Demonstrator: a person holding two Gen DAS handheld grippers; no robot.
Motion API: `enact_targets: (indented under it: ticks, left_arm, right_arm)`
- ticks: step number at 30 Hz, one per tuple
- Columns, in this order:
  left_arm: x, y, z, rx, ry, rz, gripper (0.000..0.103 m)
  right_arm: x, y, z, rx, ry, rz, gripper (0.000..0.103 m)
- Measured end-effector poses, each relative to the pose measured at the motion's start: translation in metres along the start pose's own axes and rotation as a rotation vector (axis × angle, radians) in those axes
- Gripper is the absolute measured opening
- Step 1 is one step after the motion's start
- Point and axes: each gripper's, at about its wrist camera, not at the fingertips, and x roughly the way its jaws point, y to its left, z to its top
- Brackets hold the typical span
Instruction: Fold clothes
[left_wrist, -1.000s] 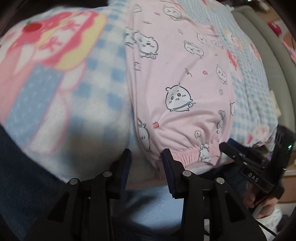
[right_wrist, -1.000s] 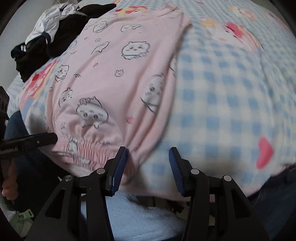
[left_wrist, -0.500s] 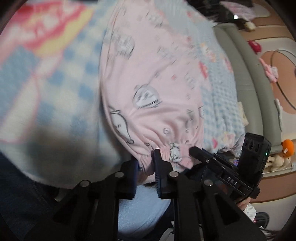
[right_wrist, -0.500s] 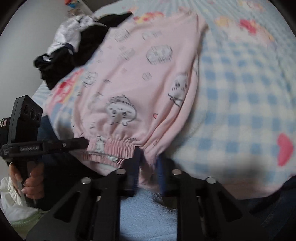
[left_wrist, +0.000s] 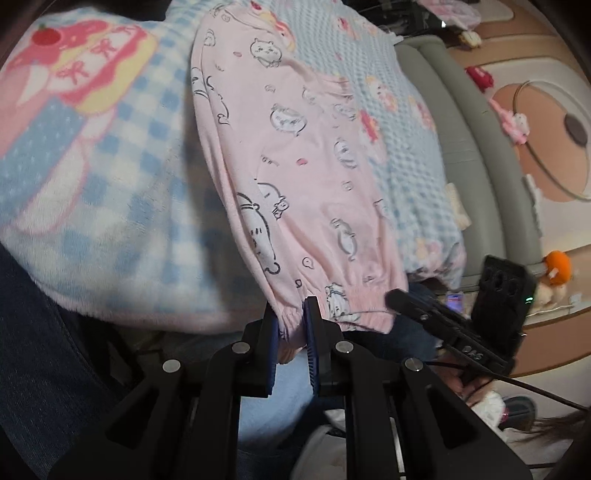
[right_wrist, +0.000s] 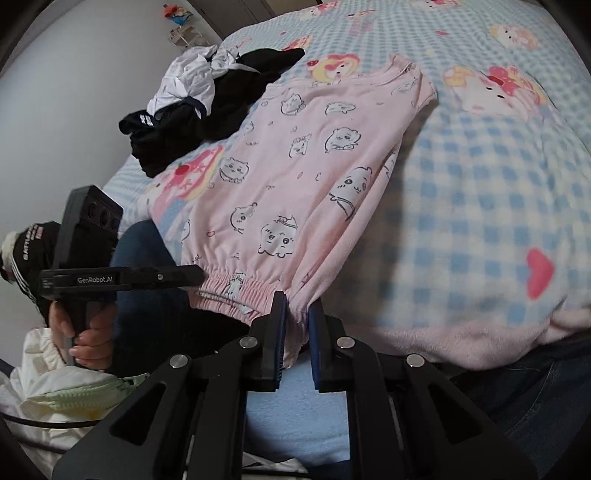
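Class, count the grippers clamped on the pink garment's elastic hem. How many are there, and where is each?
2. The left gripper pinches the hem of the pink garment at its left corner; the right gripper pinches the right corner.

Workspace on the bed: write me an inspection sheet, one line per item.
Surface: blue-checked cartoon blanket over the bed.
Job's things: pink cartoon-print garment spread flat, its elastic hem at the near edge.
Clutter: pile of black and white clothes at the far side of the bed; white garment with a green zip near the person's hand.
Grippers: left claw shut on the hem's left corner; right claw shut on its right corner.
Cables: black cable by the right claw.
Surroundings: grey padded bed edge, play mat with toys, white wall.
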Motion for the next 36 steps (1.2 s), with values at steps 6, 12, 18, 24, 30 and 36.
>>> enact_targets:
  ticks: [6, 12, 18, 24, 30, 36]
  left_arm:
    - [-0.012, -0.025, 0.068, -0.011, -0.051, -0.119, 0.014]
    - [-0.014, -0.025, 0.167, -0.05, -0.193, 0.007, 0.044]
    - [-0.001, -0.03, 0.17, 0.193, -0.195, 0.204, 0.044]
    - [0.028, -0.01, 0.174, 0.261, -0.1, 0.312, 0.045]
    - [0.022, -0.024, 0.172, 0.34, -0.134, 0.327, 0.012]
    - [0.004, -0.047, 0.179, 0.426, -0.201, 0.337, 0.007]
  right_arm:
    - [-0.002, -0.023, 0.041, 0.09, -0.046, 0.093, 0.012]
    - [0.011, -0.037, 0.15, 0.146, -0.212, 0.067, 0.051]
    - [0.045, -0.036, 0.173, 0.028, -0.16, -0.167, 0.051]
    - [0.098, -0.044, 0.176, -0.028, 0.005, -0.205, 0.059]
    - [0.112, -0.05, 0.169, -0.02, 0.029, -0.2, 0.013]
    - [0.085, -0.022, 0.187, -0.111, -0.052, -0.175, 0.007]
